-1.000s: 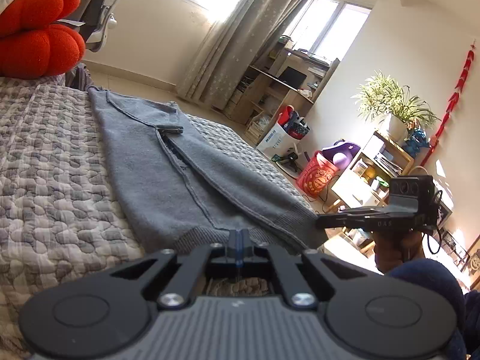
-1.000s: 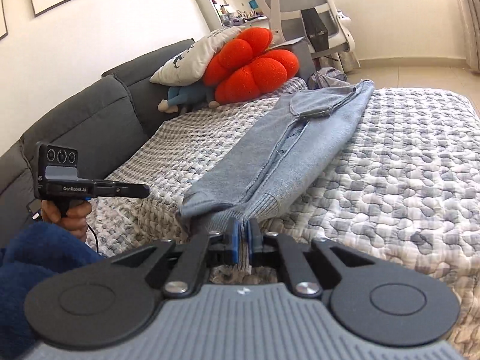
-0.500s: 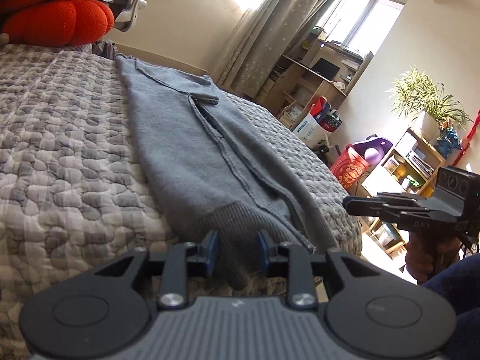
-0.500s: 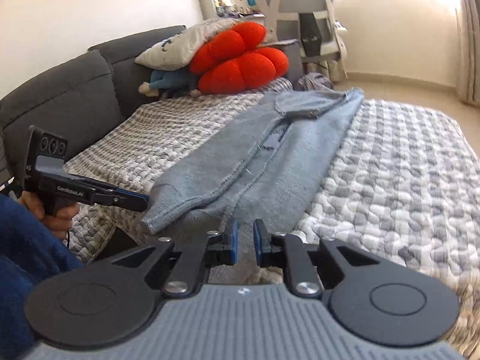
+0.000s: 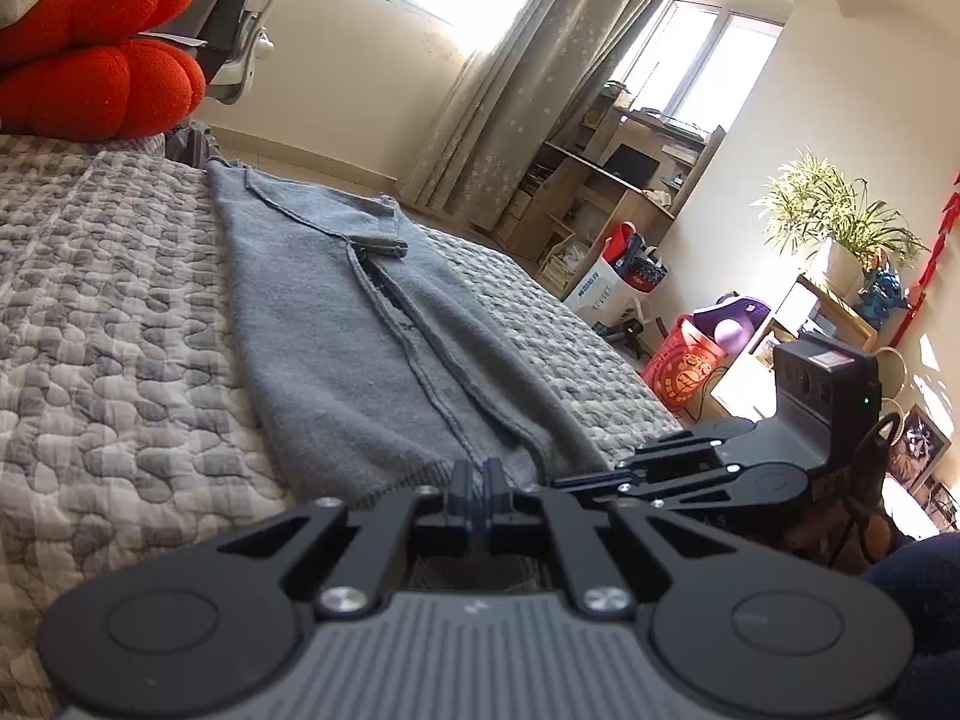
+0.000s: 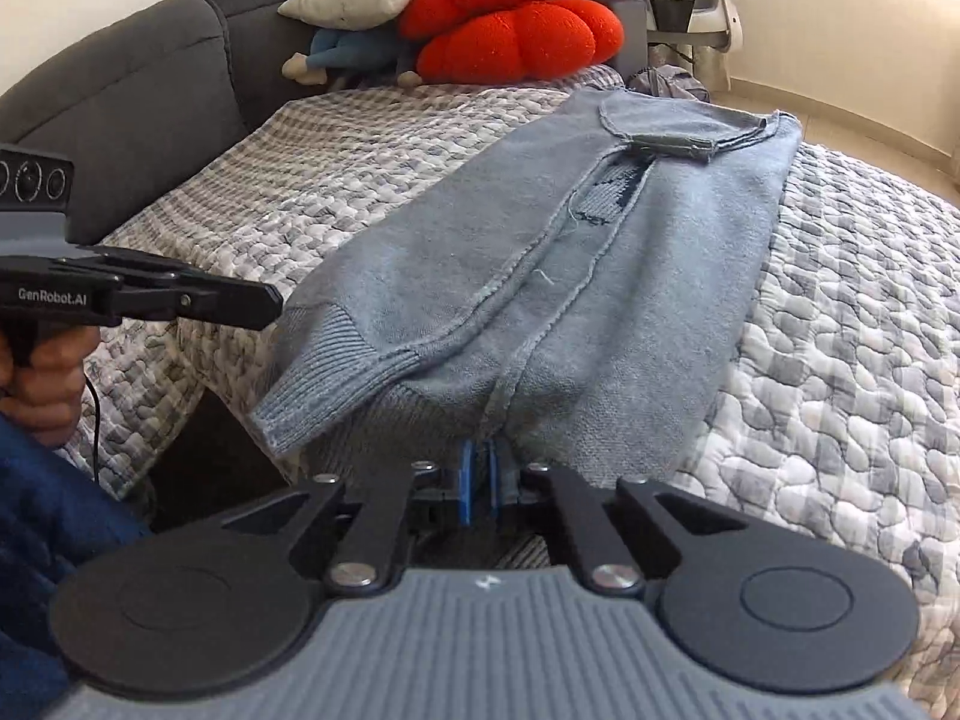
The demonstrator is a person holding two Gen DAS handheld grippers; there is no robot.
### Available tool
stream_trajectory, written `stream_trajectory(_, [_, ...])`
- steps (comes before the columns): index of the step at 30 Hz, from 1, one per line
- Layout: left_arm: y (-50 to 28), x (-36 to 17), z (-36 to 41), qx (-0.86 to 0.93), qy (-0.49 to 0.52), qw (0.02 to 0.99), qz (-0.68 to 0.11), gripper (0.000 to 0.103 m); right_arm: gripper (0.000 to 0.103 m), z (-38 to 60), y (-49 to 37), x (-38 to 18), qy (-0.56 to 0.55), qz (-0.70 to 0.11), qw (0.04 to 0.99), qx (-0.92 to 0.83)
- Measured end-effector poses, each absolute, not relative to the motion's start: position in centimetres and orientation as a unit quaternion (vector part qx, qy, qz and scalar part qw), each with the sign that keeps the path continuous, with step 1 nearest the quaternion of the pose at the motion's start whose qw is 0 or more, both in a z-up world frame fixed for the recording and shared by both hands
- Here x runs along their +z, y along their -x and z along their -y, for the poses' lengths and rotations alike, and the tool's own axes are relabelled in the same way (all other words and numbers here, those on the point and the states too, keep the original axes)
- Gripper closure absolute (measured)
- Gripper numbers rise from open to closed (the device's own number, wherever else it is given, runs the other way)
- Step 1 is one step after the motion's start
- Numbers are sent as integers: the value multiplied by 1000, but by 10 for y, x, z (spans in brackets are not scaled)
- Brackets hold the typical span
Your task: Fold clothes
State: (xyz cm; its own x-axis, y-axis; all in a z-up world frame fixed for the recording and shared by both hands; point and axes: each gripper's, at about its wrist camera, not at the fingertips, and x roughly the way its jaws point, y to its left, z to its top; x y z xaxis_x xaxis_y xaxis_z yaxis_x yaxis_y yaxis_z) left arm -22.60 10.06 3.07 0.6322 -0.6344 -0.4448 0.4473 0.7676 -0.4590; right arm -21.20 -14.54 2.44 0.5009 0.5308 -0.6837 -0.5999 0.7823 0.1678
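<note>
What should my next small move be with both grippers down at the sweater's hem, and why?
Probably lift both slightly together. The left gripper and right gripper have just been closing and look pinched on the ribbed hem of the grey sweater at the edge of the quilted bed. The sleeves are already folded in, so raising the hem starts the fold toward the collar.

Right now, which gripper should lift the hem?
Probably right: right gripper just closed on sweater hem mid-width, cloth puckered into its jaws. Left gripper, also just closed, sits at the corner; hold unclear.
</note>
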Motion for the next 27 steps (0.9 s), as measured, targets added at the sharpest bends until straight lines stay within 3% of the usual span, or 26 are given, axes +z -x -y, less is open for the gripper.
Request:
stream_trajectory(2, [227,27,-108,-292,159,890,-313,98,100,151,211,29,20,-379,865,328])
stream_trajectory(4, [227,21,-116,-283,165,886,-328,79,100,158,212,35,-12,-374,865,336])
stream_trajectory(8, [225,15,-118,-276,176,884,-333,61,100,162,214,46,-46,-364,858,358])
stream_trajectory(10, [223,14,-115,-271,172,888,-331,46,100,157,215,48,-48,-365,852,372])
stream_trajectory(11, [222,13,-112,-265,164,891,-332,46,100,154,215,48,-52,-366,847,383])
stream_trajectory(18, [216,5,-103,-254,165,894,-329,45,97,141,209,44,-6,-364,869,334])
stream_trajectory(19, [215,5,-103,-256,168,894,-327,44,86,143,209,42,-4,-363,873,325])
stream_trajectory(21, [213,4,-102,-259,175,893,-324,46,86,149,209,39,-9,-363,873,326])
stream_trajectory(23, [210,4,-100,-265,181,890,-325,66,74,149,210,36,-10,-365,871,329])
stream_trajectory(24, [208,3,-98,-269,184,887,-328,81,74,146,211,34,-2,-366,870,329])
stream_trajectory(25, [206,3,-98,-273,191,882,-334,88,74,142,212,31,9,-370,869,328])
stream_trajectory(27, [206,7,-95,-274,185,883,-334,90,77,134,211,24,28,-375,869,322])
